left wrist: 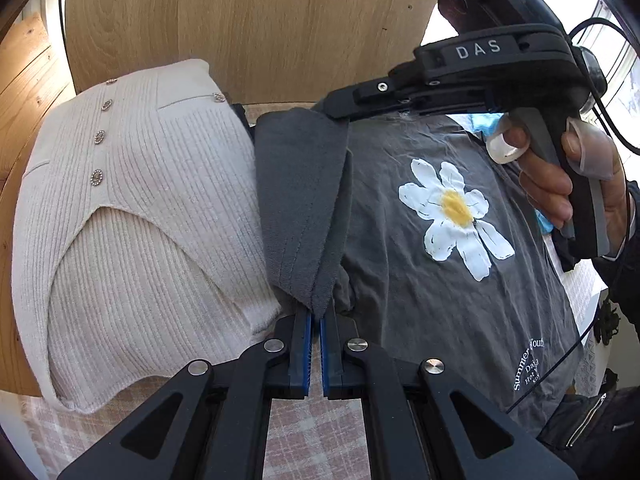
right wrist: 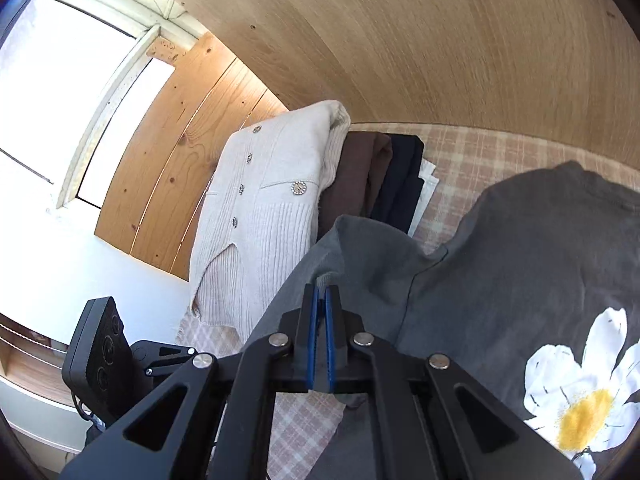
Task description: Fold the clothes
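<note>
A dark grey T-shirt (left wrist: 460,300) lies spread on a desk (left wrist: 304,440) covered with a pink-and-white checked cloth, its front up, showing a large white daisy print (left wrist: 454,212) with a yellow centre and a few lines of small white lettering (left wrist: 530,364) lower down. The fabric looks thin and slightly creased. One side of the shirt is lifted and folded over toward the middle, so a long flap (left wrist: 300,200) shows the paler, fuzzier inner face and a stitched hem. The left gripper (left wrist: 315,320) is clamped on the near end of that flap, its blue-lined fingers (left wrist: 305,356) pressed together on the cloth. The right gripper (right wrist: 320,300), held by a hand (left wrist: 576,184) with pale finger guards, is likewise closed on the grey fabric at the far end of the fold, a small tuft of cloth sticking up between its blue pads (right wrist: 312,344). Just beside the shirt sits a stack of folded clothes: a cream ribbed cardigan (left wrist: 132,220) with sparkly buttons on top, and under it a brown garment (right wrist: 360,176), a black one (right wrist: 404,176) and something white (right wrist: 428,184). A wooden panel (left wrist: 248,24) stands behind the desk.
</note>
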`<state>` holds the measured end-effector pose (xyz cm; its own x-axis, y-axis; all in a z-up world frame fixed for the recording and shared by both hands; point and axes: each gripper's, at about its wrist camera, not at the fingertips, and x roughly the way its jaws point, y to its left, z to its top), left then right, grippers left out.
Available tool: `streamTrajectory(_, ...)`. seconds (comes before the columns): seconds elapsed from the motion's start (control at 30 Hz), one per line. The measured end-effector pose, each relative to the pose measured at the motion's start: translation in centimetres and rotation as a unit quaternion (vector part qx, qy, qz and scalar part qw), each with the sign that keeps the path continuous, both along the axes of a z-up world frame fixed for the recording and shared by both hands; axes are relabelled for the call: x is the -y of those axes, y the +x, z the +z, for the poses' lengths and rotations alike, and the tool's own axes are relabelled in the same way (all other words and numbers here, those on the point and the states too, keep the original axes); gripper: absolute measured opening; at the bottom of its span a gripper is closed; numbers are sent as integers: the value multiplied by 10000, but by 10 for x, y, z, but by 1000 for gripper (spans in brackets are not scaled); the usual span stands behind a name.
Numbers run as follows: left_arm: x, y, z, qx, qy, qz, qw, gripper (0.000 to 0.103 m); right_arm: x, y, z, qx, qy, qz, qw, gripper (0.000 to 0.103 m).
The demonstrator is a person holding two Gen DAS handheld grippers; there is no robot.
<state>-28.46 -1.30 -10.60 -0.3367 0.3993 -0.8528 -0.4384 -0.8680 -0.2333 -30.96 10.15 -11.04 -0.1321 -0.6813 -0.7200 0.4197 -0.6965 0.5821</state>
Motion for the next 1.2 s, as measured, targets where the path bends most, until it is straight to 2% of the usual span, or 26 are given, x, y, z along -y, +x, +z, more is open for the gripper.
streamTrajectory(0.2,-39,5,20,-150,231,-369,9989,3,-4,-9,36,-657,315,185,9972,4)
streamTrajectory(0.33,-68,17,-8,231,87,-754,9969,3,-35,-6,34,-716,634,60,9954,4)
streamTrajectory(0.47,-97,30,-38,640,-73,-1134,9915,3,-82,2,0,-435,990,-42,9941,4)
streamTrajectory(0.53,-112,36,-53,844,-153,-1323,9875,9,-101,6,-30,-118,1295,-16,9915,4)
streamTrajectory(0.6,-126,43,-68,1047,-232,-1510,9827,9,-112,10,-64,252,1893,127,9815,4)
streamTrajectory(0.67,-126,41,-71,1005,-237,-1459,9839,9,-122,8,-84,418,2352,117,9710,5)
streamTrajectory(0.73,-123,39,-71,925,-231,-1371,9860,12,-125,-2,-76,282,2092,2,9775,9)
streamTrajectory(0.77,-122,37,-72,885,-227,-1327,9869,12,-126,-8,-70,196,1886,-62,9818,16)
streamTrajectory(0.8,-120,36,-72,844,-224,-1282,9879,12,-124,-15,-64,112,1687,-123,9855,27)
streamTrajectory(0.87,-117,34,-73,764,-217,-1194,9897,12,-107,-36,-59,38,1412,-205,9898,36)
streamTrajectory(0.93,-115,31,-74,684,-211,-1105,9913,12,-90,-63,-66,116,1288,-242,9913,36)
streamTrajectory(1.03,-111,27,-75,563,-201,-972,9935,12,-62,-91,-86,297,1381,-182,9898,36)
streamTrajectory(1.2,-111,32,-81,476,-285,-1101,9924,12,-25,-99,-110,320,1871,221,9816,36)
